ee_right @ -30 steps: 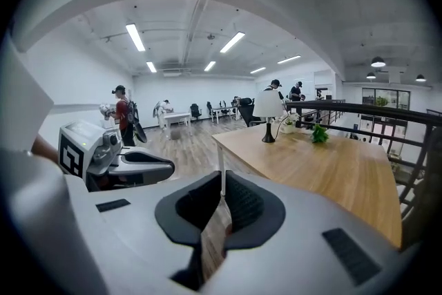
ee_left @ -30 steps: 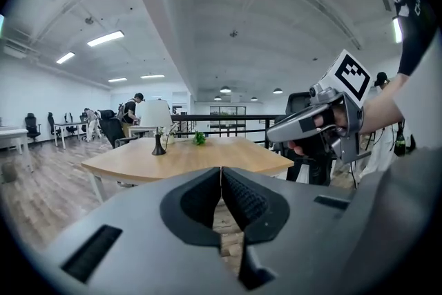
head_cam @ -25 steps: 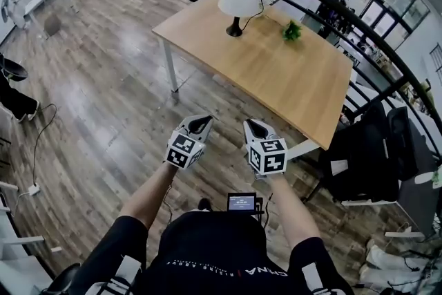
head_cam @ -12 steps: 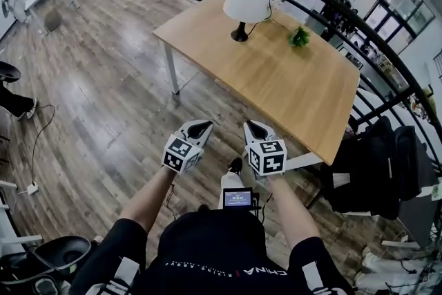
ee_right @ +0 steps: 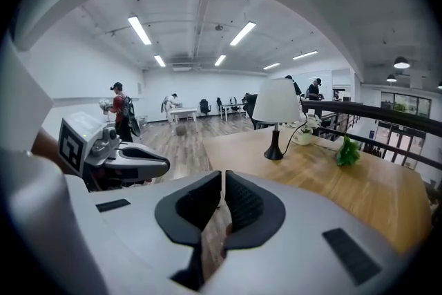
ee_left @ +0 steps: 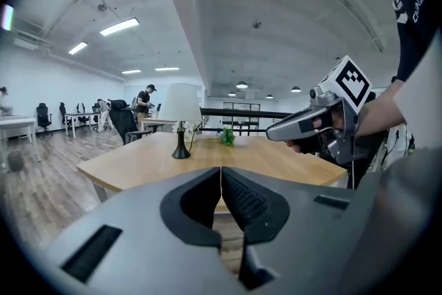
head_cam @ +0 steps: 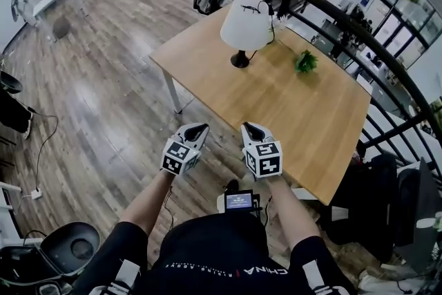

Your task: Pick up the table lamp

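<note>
While the person stands just off the near edge of the bench [head_cam: 297,114], both grippers are held out in front over the wood floor [head_cam: 103,93], well apart from the table lamp [head_cam: 244,31]. Step in hand: approach, pre-grasp. No contact with anything.

Left gripper [head_cam: 199,127]: jaws pressed together, nothing between them. Right gripper [head_cam: 249,126]: same, jaws together, empty. Both point forward and a bit down, roughly at the bench.

Lamp: upright on the far part of the bench, near its far corner. It has a white shade on a thin dark stem and a small dark round base. A dark cord [ee_right: 302,129] runs off it toward the back edge, where a railing [ee_right: 373,110] stands. A small green plant [head_cam: 304,62] sits to the lamp's right, near but apart. Rest of the bench top is bare.

Next move, my read: close the distance, round the bench side or leaning over it, and spread the jaws before arriving, since they can't take anything while shut. Stem looks like the sane grasp point for one gripper, as the shade is wide and probably soft. Second gripper could steady the base. Watch the cord. Can't tell where it plugs in or how much slack it has, so the lift should be slow and straight up. Keep clear of the plant.
</note>
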